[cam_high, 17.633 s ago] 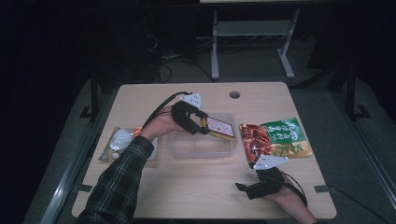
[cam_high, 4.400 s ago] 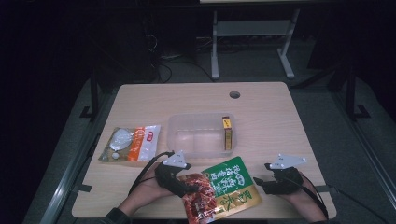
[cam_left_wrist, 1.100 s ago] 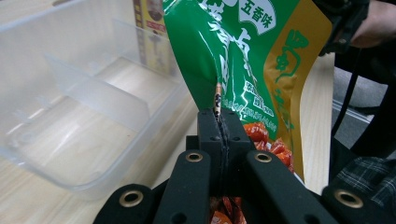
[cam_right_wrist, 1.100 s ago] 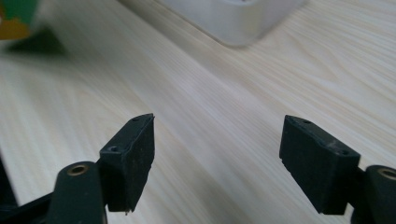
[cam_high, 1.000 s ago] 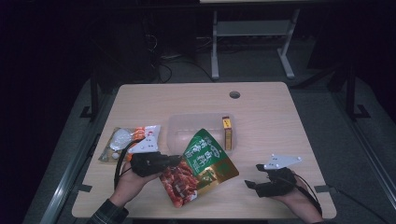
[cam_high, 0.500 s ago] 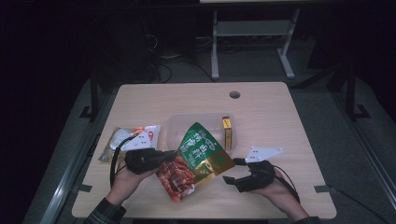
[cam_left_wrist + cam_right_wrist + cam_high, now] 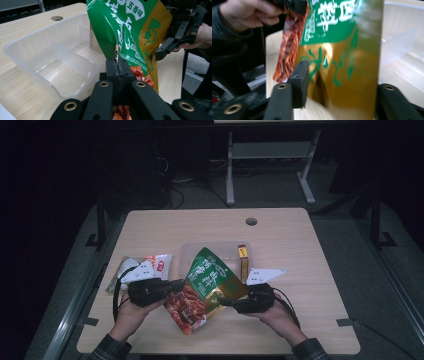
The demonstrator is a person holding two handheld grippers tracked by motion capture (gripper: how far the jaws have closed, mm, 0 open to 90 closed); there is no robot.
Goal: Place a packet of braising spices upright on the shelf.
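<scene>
While pinched by the left gripper, a glossy crinkled foil pouch.

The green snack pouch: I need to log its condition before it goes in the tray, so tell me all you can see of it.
The green snack pouch is a glossy foil-like bag, green and gold with white characters and a red food picture at its lower end. It hangs tilted above the table, in front of the clear tray. The left gripper is shut on its creased edge; the right gripper, jaws just closing, straddles the gold corner. It looks sealed.
</scene>
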